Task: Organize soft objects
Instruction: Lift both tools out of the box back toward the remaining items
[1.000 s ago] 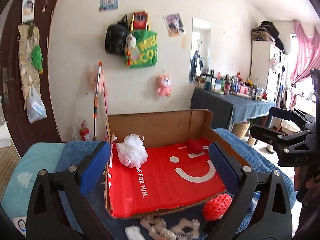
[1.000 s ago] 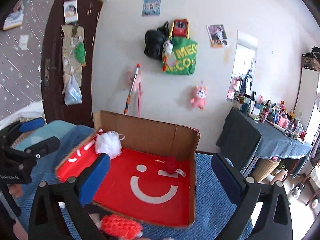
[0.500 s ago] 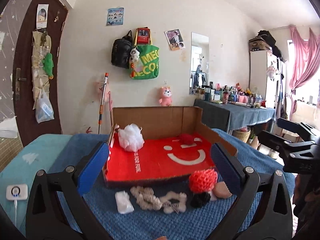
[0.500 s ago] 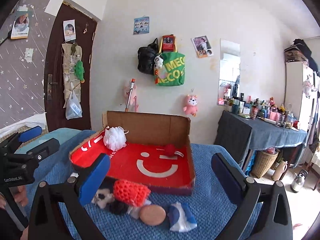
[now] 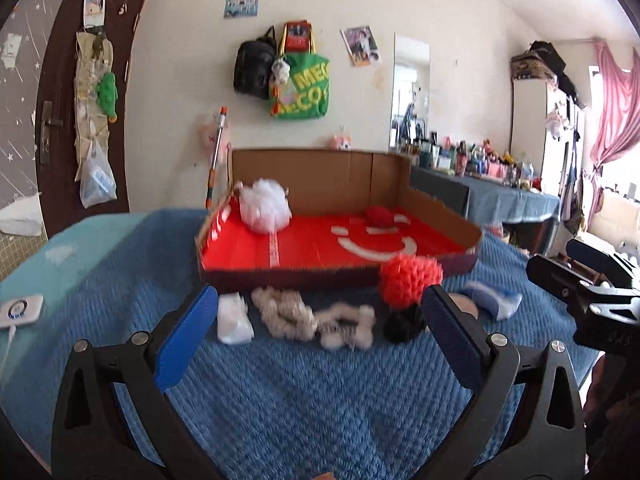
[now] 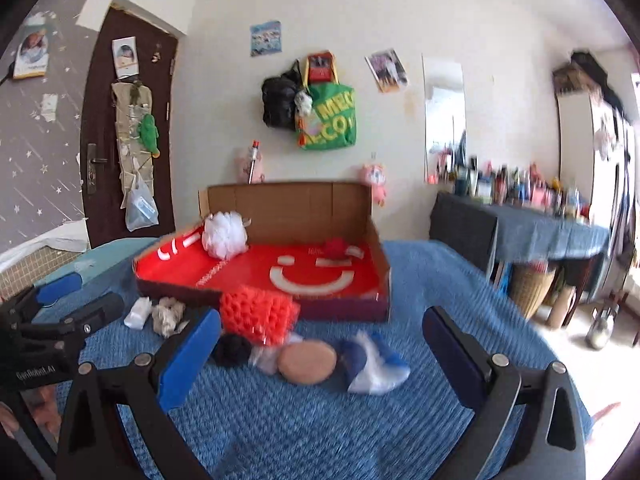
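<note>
**Both grippers pulled back from the box, soft things lined up on the blanket**

Since the frames a second before, I had drawn both grippers away from the cardboard box (image 5: 320,184). Earlier its red floor filled my view; now the whole box sat farther off on the blue blanket (image 5: 304,400), toward the blanket's far edge, and a row of loose soft things showed along the box's near wall.

My left gripper (image 5: 320,344) hung above the blanket with its blue fingers spread wide, holding nothing. My right gripper (image 6: 320,356) was spread the same way, also empty.

Inside the box, the white mesh puff (image 5: 265,206) lay in the far left corner and a small red ball (image 5: 380,216) near the far right, both unmoved. Outside, touching the near wall, sat the red knitted sponge (image 6: 258,314). Beside it lay a black pom-pom (image 6: 232,350), a tan round pad (image 6: 307,363) and a blue-and-white cloth (image 6: 374,366). Farther left were a beige fluffy bundle (image 5: 286,314) and a white folded cloth (image 5: 233,318).
</note>
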